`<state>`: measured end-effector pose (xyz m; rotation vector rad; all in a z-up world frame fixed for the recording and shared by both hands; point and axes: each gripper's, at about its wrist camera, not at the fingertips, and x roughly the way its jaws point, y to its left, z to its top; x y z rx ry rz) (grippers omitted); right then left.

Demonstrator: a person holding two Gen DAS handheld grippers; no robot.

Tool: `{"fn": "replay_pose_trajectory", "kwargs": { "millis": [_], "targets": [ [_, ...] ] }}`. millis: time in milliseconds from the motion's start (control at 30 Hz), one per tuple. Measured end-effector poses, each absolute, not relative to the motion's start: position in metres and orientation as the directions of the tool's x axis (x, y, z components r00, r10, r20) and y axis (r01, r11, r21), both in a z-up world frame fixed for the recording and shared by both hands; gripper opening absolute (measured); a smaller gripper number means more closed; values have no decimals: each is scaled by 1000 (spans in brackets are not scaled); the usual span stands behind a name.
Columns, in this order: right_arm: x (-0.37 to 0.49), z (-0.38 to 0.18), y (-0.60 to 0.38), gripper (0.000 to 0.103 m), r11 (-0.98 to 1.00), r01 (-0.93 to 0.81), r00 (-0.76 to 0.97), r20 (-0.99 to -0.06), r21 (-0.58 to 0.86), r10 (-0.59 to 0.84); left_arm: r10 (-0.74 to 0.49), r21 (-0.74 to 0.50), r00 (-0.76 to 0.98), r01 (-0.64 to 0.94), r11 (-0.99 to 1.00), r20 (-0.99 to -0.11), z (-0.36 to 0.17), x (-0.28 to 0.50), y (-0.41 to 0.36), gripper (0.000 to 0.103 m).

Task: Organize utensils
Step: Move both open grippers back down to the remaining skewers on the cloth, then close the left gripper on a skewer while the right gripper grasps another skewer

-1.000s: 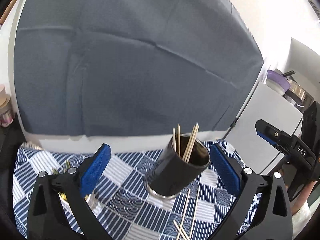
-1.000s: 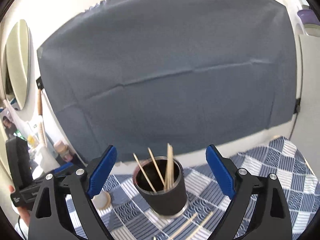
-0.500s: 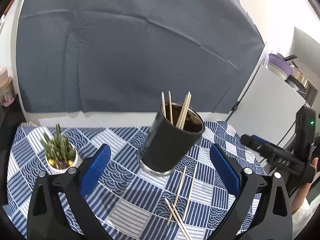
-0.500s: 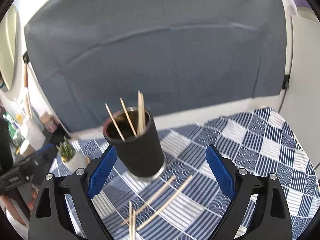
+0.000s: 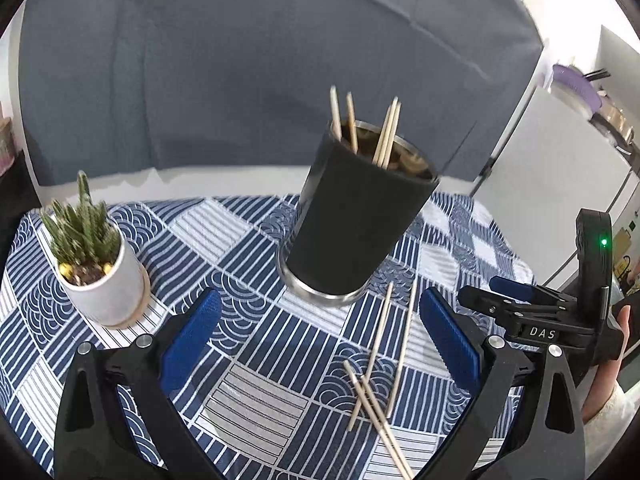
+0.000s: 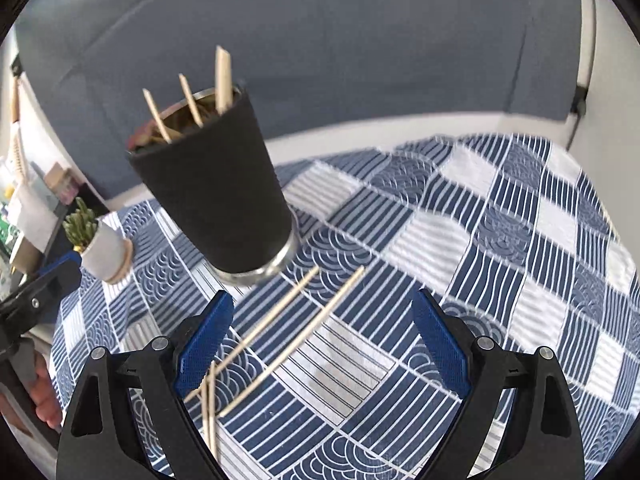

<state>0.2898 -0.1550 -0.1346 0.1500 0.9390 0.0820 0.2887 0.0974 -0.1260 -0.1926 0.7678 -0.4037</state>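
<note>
Lettering reading "DAS" in white stands on the black body of the right claw (image 5: pixel 516 300), seen at the right edge of the left wrist view; a green light glows on the upright part above it. No other writing can be read.

Both claws stand wide open with nothing between their blue pads. The left claw (image 5: pixel 320 344) hangs over the bench's blue-and-white patterned cloth (image 5: pixel 224 232). Ahead of it, slightly right of its centre line, stands a black cup (image 5: pixel 356 220) with a steel rim and base, holding several wooden skewers (image 5: pixel 384 136) that poke above its lip. Loose skewers (image 5: pixel 380 364) lie on the cloth between the cup and the left claw's right finger, some crossing each other. Ahead and to the left of its left finger sits a small cactus (image 5: pixel 82 220) in a white pot (image 5: pixel 108 292), well apart from the cup.

From the right claw (image 6: pixel 322 340), the cup (image 6: pixel 212 192) is ahead and left, and the loose skewers (image 6: pixel 288 336) run diagonally from near the cup's base back under the left pad (image 6: pixel 204 344). The cloth to the right of them is bare up to its far edge, where a white strip meets a grey backdrop sheet (image 6: pixel 340 48). The left claw (image 6: pixel 32 300) shows at the left border, with a hand (image 6: pixel 44 400) below it.
</note>
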Motion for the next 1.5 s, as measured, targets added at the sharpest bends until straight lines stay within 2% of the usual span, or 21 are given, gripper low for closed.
{"fn": "replay_pose_trajectory", "kwargs": {
  "millis": [400, 600, 733, 833, 933, 1000, 1133, 1267, 1333, 1367, 1467, 1500],
  "targets": [
    [313, -184, -169, 86, 974, 42, 488, -855, 222, 174, -365, -289, 522, 225, 931, -771, -180, 297, 68, 97],
    [323, -195, -174, 86, 969, 65, 459, -869, 238, 182, -262, -185, 485, 201, 962, -834, -197, 298, 47, 97],
    [327, -200, -176, 85, 971, 124, 437, -889, 207, 134, -209, -143, 463, 175, 974, -861, -200, 299, 39, 97],
    [332, -204, -175, 81, 967, 148, 403, -906, 206, 132, -168, -112, 443, 150, 982, -881, -204, 301, 35, 91],
    [339, -203, -170, 74, 971, 137, 381, -915, 196, 131, -150, -111, 400, 121, 987, -904, -212, 304, 31, 81],
    [342, -203, -165, 69, 977, 144, 362, -927, 156, 95, -108, -69, 390, 112, 991, -915, -215, 304, 27, 78],
    [345, -205, -150, 67, 992, 119, 321, -947, 52, 12, -46, -14, 377, 88, 996, -925, -216, 307, 20, 74],
    [347, -205, -141, 58, 997, 78, 302, -953, 8, -16, -33, 0, 364, 89, 996, -931, -214, 310, 19, 61],
    [348, -202, -136, 37, 999, 53, 293, -956, 13, -3, -33, -3, 355, 86, 996, -934, -213, 310, 19, 51],
    [349, -201, -133, 20, 999, 35, 286, -958, 13, 3, -35, -6, 349, 86, 996, -936, -212, 311, 18, 42],
    [353, -200, -138, 9, 999, 17, 269, -963, 35, 29, -53, -28, 328, 82, 996, -943, -210, 312, 19, 12],
    [355, -201, -144, 5, 998, 28, 260, -964, 63, 53, -67, -46, 320, 71, 996, -945, -209, 312, 21, 10]
  ]
}}
